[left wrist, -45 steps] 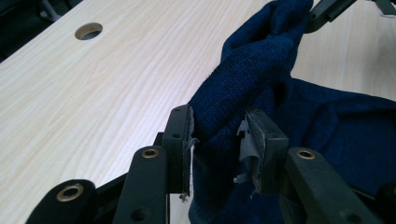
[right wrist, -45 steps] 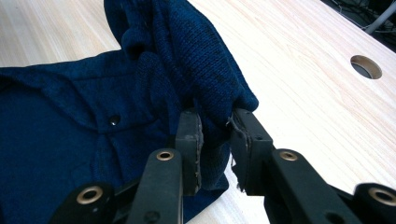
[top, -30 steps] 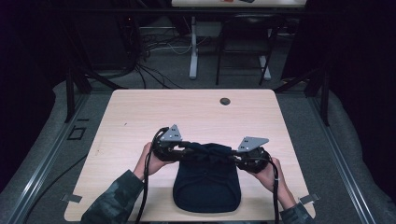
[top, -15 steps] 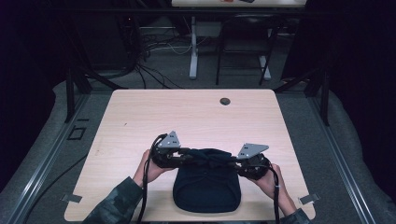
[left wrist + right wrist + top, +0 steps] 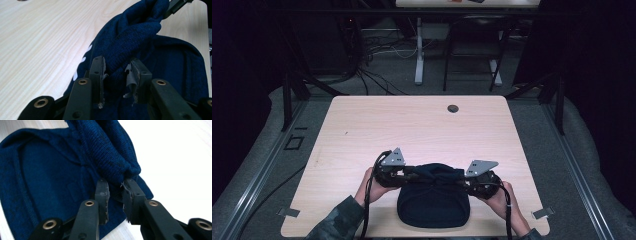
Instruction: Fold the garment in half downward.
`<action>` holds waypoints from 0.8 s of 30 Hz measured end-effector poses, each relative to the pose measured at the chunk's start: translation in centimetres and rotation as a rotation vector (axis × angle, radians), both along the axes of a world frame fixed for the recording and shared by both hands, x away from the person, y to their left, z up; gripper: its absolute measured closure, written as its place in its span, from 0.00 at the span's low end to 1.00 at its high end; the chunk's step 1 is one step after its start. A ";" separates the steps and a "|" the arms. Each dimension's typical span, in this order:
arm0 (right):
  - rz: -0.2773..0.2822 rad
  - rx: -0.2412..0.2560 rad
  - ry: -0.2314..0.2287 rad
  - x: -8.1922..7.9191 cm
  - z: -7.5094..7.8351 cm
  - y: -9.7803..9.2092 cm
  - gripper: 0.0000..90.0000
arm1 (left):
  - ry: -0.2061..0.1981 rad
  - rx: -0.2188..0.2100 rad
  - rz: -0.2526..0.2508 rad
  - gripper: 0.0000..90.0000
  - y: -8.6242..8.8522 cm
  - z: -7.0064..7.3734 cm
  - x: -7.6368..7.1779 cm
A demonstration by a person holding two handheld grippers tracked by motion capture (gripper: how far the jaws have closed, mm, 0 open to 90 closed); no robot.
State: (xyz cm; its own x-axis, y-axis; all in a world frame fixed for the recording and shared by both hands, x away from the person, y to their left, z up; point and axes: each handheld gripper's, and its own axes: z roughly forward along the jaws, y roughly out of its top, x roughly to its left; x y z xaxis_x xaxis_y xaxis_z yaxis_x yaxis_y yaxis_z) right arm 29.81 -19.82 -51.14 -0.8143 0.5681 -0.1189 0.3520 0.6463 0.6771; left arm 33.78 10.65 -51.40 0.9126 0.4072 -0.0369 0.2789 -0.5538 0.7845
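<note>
At the left of the high view, the left gripper (image 5: 408, 172) sits low over the near part of the wooden table (image 5: 412, 130), held by the person's left hand (image 5: 369, 185), with a camouflage-patterned sleeve (image 5: 337, 222) coming in from the bottom edge. Its grey three-cornered plate stands on top and a black cable loops down beside the wrist. In the left gripper view its two black jaws are pressed onto a bunched fold of the dark blue knitted garment (image 5: 130, 40) — the knit fills the gap between them, and a few white marks show on the cloth's left side against the pale wood.

The garment (image 5: 433, 200) lies at the near edge of the table, midway between the two hands. Its upper edge is lifted and drawn into a ridge between the grippers, while the rest lies flat as a rounded dark shape.

At the right, the right gripper (image 5: 464, 183) meets the other end of that ridge, held by the right hand (image 5: 502, 200). In the right gripper view its jaws pinch a thick fold of the blue knit (image 5: 110, 152) — the flat part of the garment spreads away to the left, bright tabletop to the right.

Far across the table, a small dark round grommet (image 5: 453, 108) sits near the far edge, well apart from the work.
</note>
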 end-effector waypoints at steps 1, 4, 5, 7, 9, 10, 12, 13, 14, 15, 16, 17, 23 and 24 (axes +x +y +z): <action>-0.001 0.004 0.003 -0.1 -0.2 0.0 0.83 | -0.001 -0.001 0.002 0.75 0.0 -0.1 -0.1; 0.003 -0.003 0.010 -0.4 -0.4 0.0 0.83 | 0.007 -0.005 -0.003 0.75 0.1 -0.5 -0.4; 0.008 0.002 0.012 -0.5 -0.6 0.0 0.83 | 0.008 -0.003 -0.004 0.75 0.1 -0.6 -0.5; 0.003 -0.002 0.018 -0.6 -0.7 0.0 0.83 | 0.013 -0.001 -0.005 0.75 0.2 -0.7 -0.6; 0.012 -0.011 0.032 -0.8 -1.1 0.1 0.83 | 0.025 0.000 -0.009 0.74 0.2 -1.3 -0.9; 0.010 -0.017 0.036 -0.9 -1.2 0.2 0.83 | 0.031 -0.001 -0.009 0.74 0.2 -1.4 -1.0; 0.015 -0.019 0.041 -1.0 -1.4 0.3 0.83 | 0.030 0.000 -0.011 0.74 0.3 -1.6 -1.1; 0.014 -0.021 0.044 -1.1 -1.5 0.3 0.83 | 0.032 -0.003 -0.011 0.74 0.3 -1.8 -1.2; 0.016 -0.024 0.045 -1.1 -1.6 0.3 0.83 | 0.032 0.001 -0.013 0.74 0.3 -1.8 -1.3; 0.015 -0.020 0.052 -1.2 -1.6 0.3 0.83 | 0.034 0.000 -0.014 0.74 0.4 -1.9 -1.4; 0.016 -0.025 0.054 -1.2 -1.7 0.3 0.82 | 0.035 0.000 -0.012 0.74 0.4 -2.0 -1.5; 0.014 -0.022 0.053 -1.3 -1.8 0.3 0.82 | 0.037 -0.001 -0.015 0.74 0.4 -2.2 -1.6; 0.014 -0.034 0.068 -1.7 -2.2 0.3 0.82 | 0.056 0.009 -0.022 0.72 0.4 -2.8 -2.0; 0.013 -0.024 0.072 -1.8 -2.3 0.3 0.82 | 0.056 0.010 -0.023 0.72 0.4 -2.9 -2.0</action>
